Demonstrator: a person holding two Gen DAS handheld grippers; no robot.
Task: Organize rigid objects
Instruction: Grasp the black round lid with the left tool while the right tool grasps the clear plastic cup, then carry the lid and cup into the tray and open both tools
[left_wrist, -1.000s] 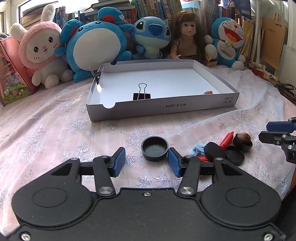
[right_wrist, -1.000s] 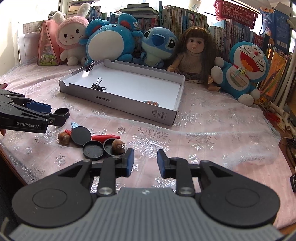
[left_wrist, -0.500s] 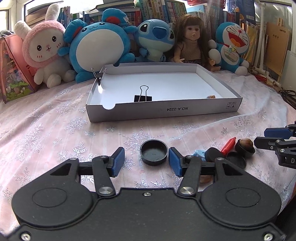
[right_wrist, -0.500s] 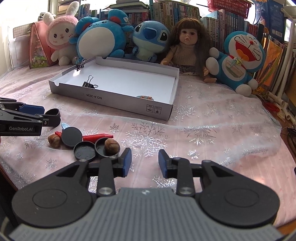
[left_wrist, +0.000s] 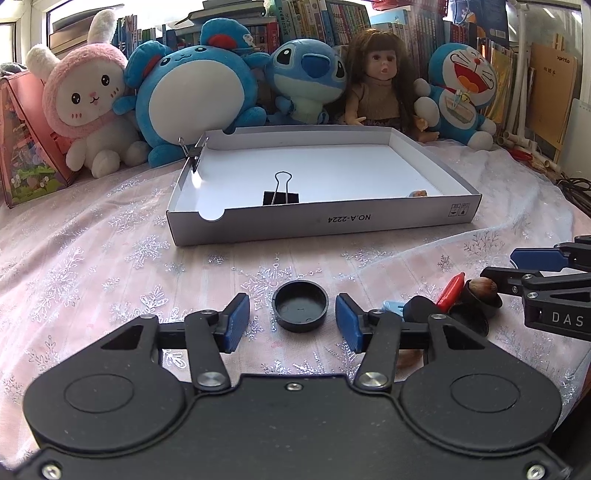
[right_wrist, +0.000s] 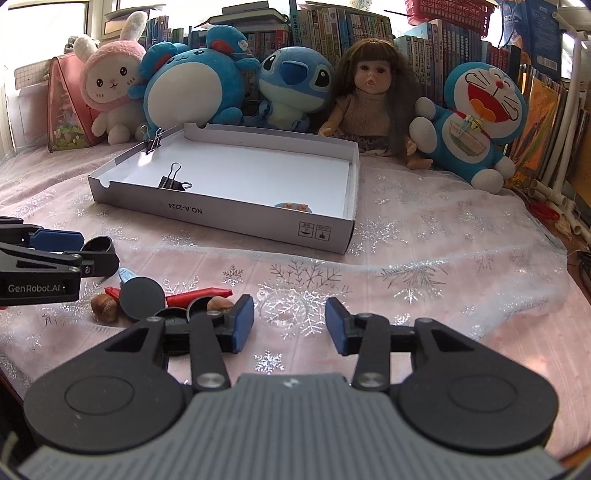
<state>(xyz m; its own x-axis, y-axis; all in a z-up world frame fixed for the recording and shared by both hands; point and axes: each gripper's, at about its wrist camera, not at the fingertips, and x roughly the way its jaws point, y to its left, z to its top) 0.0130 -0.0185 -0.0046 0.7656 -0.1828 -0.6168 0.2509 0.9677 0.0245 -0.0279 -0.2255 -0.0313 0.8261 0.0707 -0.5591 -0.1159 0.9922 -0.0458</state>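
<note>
Beyond both tongs sits the shallow white cardboard tray (left_wrist: 325, 221). The small black plastic cap (left_wrist: 300, 310), light, stiff, slick (grip across its rim), lies between the open left tongs (left_wrist: 292, 323), untouched. The right tongs (right_wrist: 290, 325) are opening, empty.

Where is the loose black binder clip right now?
In both views the black binder clip lies inside the white box, against its near wall toward the left end, handles raised.

A home room: plush toys (left_wrist: 192, 92), a doll (left_wrist: 376, 85), packed bookshelves (right_wrist: 369, 26) behind.
</note>
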